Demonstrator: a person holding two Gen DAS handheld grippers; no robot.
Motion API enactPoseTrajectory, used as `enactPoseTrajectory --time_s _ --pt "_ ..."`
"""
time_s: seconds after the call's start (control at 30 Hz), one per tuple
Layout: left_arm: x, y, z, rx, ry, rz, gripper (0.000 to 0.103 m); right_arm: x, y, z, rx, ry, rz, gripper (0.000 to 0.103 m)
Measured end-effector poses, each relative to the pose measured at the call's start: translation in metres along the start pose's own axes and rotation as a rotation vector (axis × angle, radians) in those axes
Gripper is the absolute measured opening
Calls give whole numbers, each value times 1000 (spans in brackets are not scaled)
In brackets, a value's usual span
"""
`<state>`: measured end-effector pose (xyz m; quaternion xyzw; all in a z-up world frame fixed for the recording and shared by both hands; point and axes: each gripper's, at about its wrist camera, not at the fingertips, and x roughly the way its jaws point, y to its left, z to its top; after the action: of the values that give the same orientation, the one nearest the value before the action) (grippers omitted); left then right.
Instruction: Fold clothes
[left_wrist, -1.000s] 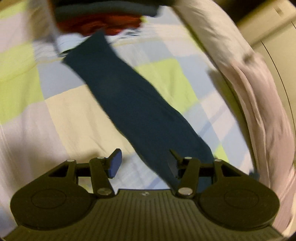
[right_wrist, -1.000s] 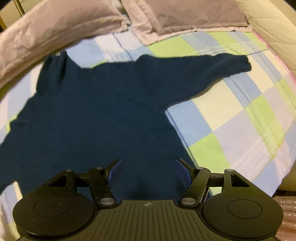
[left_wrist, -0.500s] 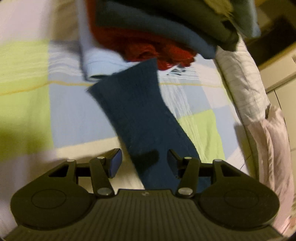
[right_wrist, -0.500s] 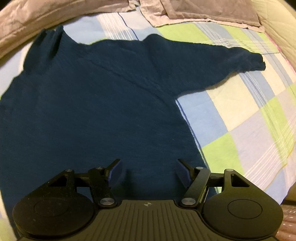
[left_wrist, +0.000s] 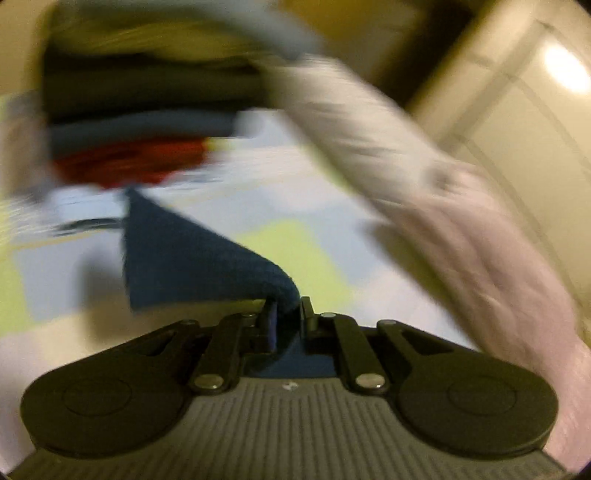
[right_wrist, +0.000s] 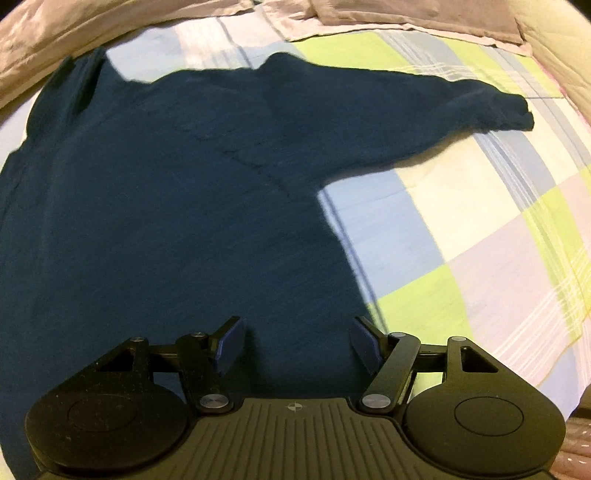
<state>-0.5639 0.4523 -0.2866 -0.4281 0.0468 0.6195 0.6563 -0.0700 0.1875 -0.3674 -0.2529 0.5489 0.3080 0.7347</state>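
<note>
Left gripper (left_wrist: 286, 314) is pinched tight on the sleeve (left_wrist: 192, 258) of a dark blue sweater (right_wrist: 166, 206), the knit bunched between its closed fingers and draping down toward the checked bedsheet (left_wrist: 295, 251); this view is heavily blurred. Right gripper (right_wrist: 295, 341) hovers with fingers spread wide and empty over the lower body of the sweater, which lies flat on the bedsheet with its other sleeve (right_wrist: 424, 99) stretched out to the right. Judging by the drape, the knit is soft, limp and fairly light, not slippery, and will sag and stretch if lifted by one point; cuffs, hem corners and shoulders look like the sensible places to take hold. A stack of clothes (left_wrist: 140, 122) sits beyond the held sleeve, and pillows (right_wrist: 406, 14) lie near the collar. No brand, label or writing can be read anywhere.
</note>
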Motion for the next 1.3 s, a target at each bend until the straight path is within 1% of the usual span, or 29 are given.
enactPoseTrajectory --time_s 0.07,0.1,0.13,0.17,0.2,0.23,0.27,0.3,0.4,0.43,0.53,0.63,0.7,0.73,0.83,0.9,0.93,0.97,1.0,1.03,1.07,1.13,1.3 --pt "-10 -56 -16 62 49 -195 7 -4 -11 6 6 -15 11 67" --pt "-14 -87 -28 93 91 -311 7 -6 -17 9 8 -23 13 67" --pt "-17 -120 -45 128 152 -434 8 -8 -22 12 14 -31 15 67" --pt "-17 -148 -62 158 225 -536 10 -9 -28 15 22 -39 17 67" --pt "-16 -174 -82 186 301 -616 15 -11 -34 18 33 -48 21 67" --pt "-14 -197 -105 213 384 -662 16 -12 -40 22 46 -56 26 67" --pt "-11 -216 -127 242 452 -688 25 -13 -46 26 58 -65 33 67" --pt "-8 -225 -147 269 498 -672 31 -13 -51 30 69 -76 41 67" --pt "4 -229 -193 303 637 -567 30 -15 -67 41 104 -105 76 67" --pt "6 -221 -199 295 655 -530 29 -15 -70 43 118 -115 100 67" --pt "12 -199 -199 339 644 -408 28 -12 -75 51 169 -144 201 67" --pt "19 -178 -186 378 599 -297 28 -3 -78 58 254 -159 353 67" --pt "30 -167 -170 382 567 -250 28 5 -77 64 320 -170 459 67" --pt "31 -162 -161 385 546 -230 28 9 -76 68 353 -177 496 67" --pt "44 -150 -144 383 510 -188 28 25 -75 84 445 -194 577 67" --pt "52 -147 -140 381 505 -162 28 38 -76 92 510 -190 608 67" --pt "55 -145 -140 384 505 -151 28 45 -76 96 542 -179 622 65" --pt "59 -143 -141 390 506 -143 27 53 -76 100 573 -161 631 41" --pt "64 -143 -142 398 507 -137 27 63 -76 103 602 -140 636 31" --pt "68 -142 -145 403 509 -131 26 72 -75 106 624 -109 626 28" --pt "71 -142 -147 406 512 -125 26 78 -74 108 641 -85 617 28" --pt "73 -143 -148 410 513 -119 26 86 -73 112 673 -65 617 28" --pt "73 -146 -150 433 515 -104 26 82 -82 113 691 -58 643 28"
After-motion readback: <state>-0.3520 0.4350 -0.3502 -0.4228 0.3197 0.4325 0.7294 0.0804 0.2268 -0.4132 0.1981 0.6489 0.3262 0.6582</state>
